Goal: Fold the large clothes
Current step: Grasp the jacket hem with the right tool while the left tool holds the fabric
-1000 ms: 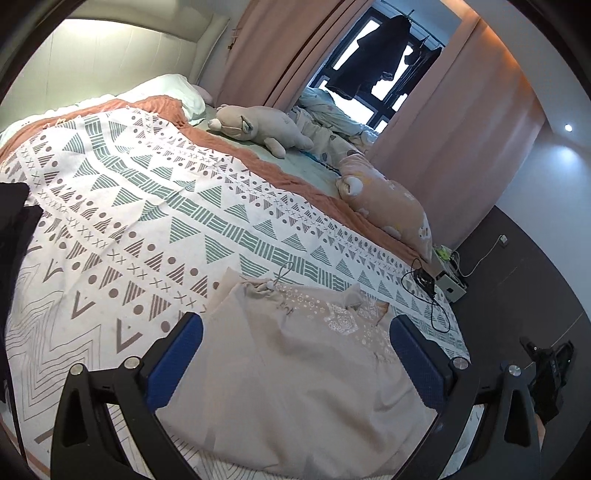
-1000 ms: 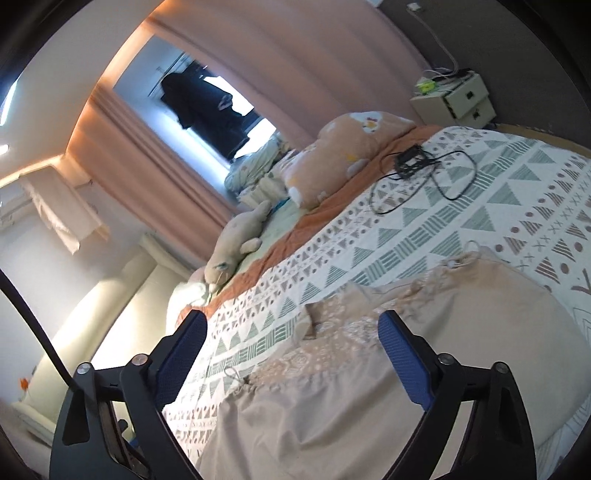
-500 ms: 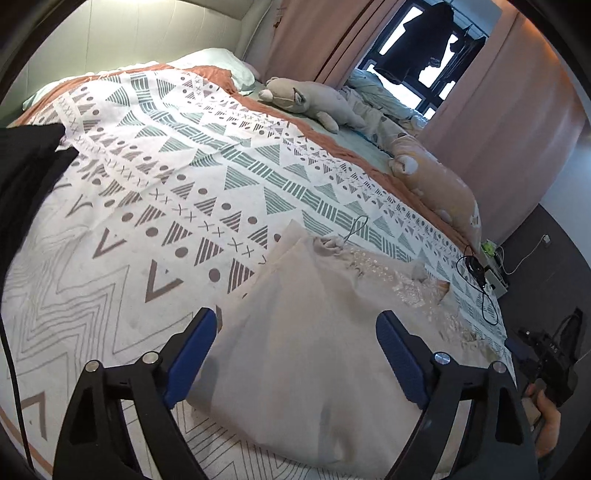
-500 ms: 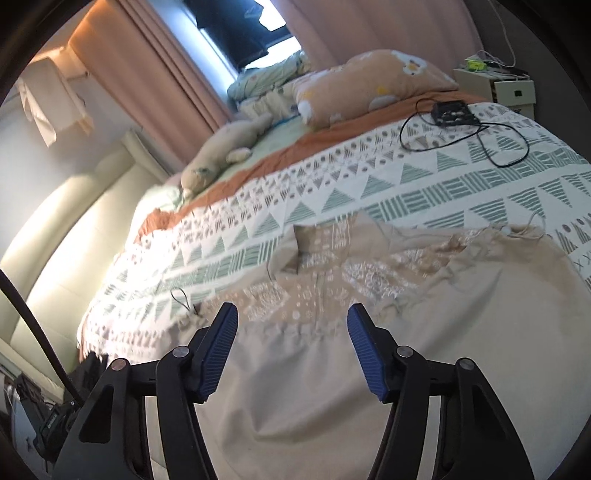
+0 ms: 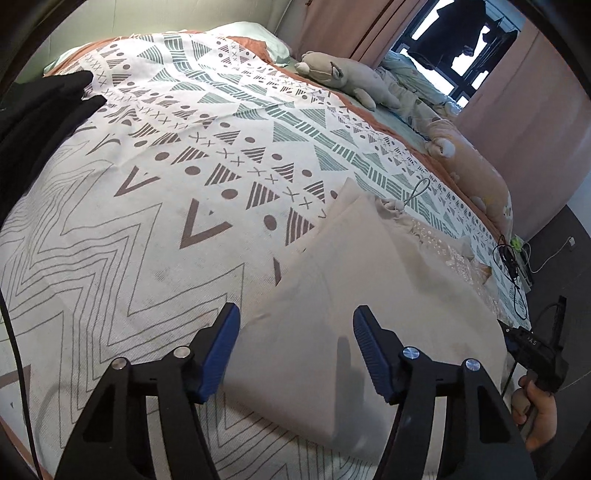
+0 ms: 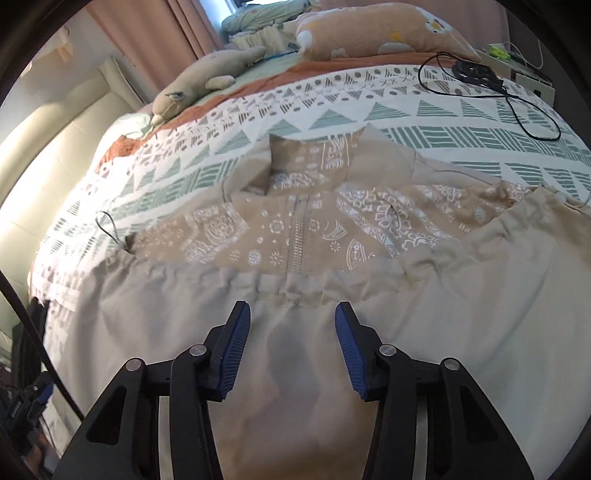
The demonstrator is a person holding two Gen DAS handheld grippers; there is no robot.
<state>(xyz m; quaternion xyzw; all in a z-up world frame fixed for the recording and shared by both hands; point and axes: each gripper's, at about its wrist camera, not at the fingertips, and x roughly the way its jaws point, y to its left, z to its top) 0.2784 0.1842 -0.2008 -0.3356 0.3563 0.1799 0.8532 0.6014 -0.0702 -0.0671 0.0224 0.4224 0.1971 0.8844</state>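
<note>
Beige fabric of a large garment lies spread flat on a bed covered by a white quilt printed with grey and green triangles, crosses and zigzags. The garment has a plain lower part gathered at a seam, and above it a tan panel with white floral print and a zipper running up its middle.

The left gripper hovers over the garment's edge near the foot of the bed. Its blue pads are partly apart and closing, with cloth lying below the gap but not pinched. The right gripper hangs over the plain fabric just below the gathered seam. Its blue pads are also closing and grip nothing.

A grey plush toy and a peach plush pillow lie along the far side. A black cable loops across the quilt. Dark clothing sits at the bed's left edge. A person's hand shows at the lower right of the left view.
</note>
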